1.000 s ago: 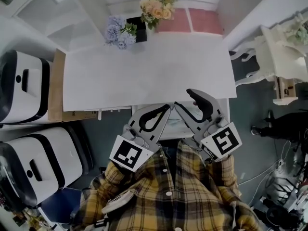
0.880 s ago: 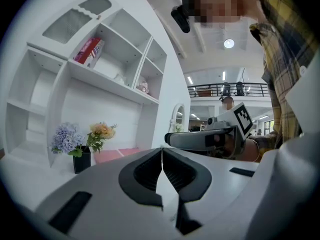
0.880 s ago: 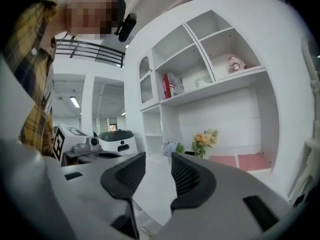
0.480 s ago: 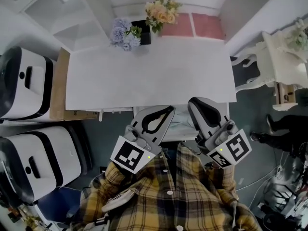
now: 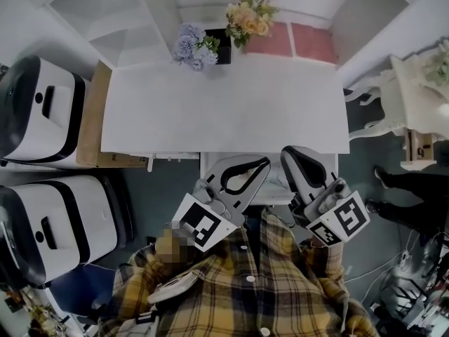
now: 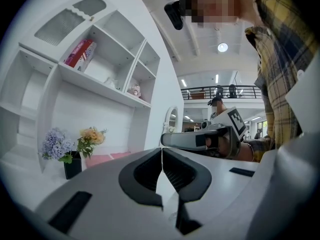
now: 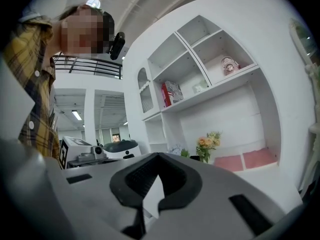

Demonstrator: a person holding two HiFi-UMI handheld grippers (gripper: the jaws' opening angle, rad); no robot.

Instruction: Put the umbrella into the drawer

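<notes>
No umbrella shows in any view. The white table (image 5: 224,111) fills the middle of the head view. Under its front edge sits a white drawer (image 5: 210,166), pulled out a little, with both grippers covering its inside. My left gripper (image 5: 264,161) hovers over the drawer's left half, shut and holding nothing; its jaws meet tip to tip in the left gripper view (image 6: 161,150). Over the drawer's right half, my right gripper (image 5: 287,153) is also shut and holds nothing (image 7: 159,156). Both point level toward the table.
A dark vase of purple flowers (image 5: 193,46) and peach flowers (image 5: 251,12) stand at the table's far edge below wall shelves (image 7: 200,79). Two white machines (image 5: 42,111) (image 5: 56,223) and a brown board (image 5: 88,118) lie left. An ornate white stand (image 5: 421,90) is right.
The right gripper's jaws, spread apart a second ago, have closed on nothing. Both grippers sit slightly higher, and the head view has shifted a little.
</notes>
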